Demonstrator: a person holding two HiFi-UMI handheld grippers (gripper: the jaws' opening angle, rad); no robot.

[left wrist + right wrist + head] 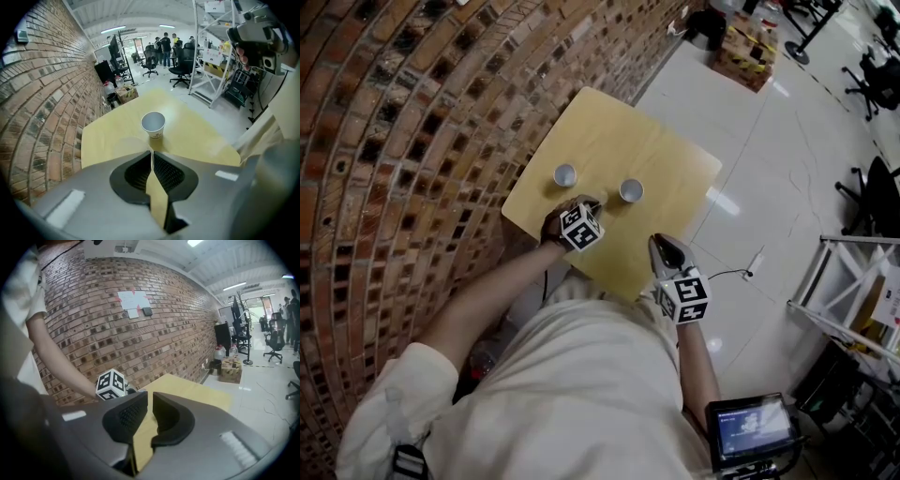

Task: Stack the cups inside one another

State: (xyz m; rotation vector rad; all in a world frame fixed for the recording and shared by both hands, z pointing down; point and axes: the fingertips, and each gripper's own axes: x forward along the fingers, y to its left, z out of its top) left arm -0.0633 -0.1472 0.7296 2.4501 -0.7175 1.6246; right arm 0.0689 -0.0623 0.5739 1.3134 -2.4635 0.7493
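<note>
Table (670, 155) of pale wood stands against a brick wall (403, 141). 2 paper cups stand upright on it, well apart and not nested: 1 nearer the wall (565, 174), 1 toward the middle (631, 190).

Left gripper (593, 203) is over the table's near side, just short of both cups and between them, angled steeply down. Its own view shows the jaws pressed together with nothing in them, and 1 cup (153, 124) stands ahead of the tips; which of the 2, cannot tell.

Right gripper (659, 240) is at the table's near right edge, apart from both cups. Its jaws are almost together with a thin slit between them and nothing in it. The left gripper's marker cube (111, 384) shows beside them.
</note>
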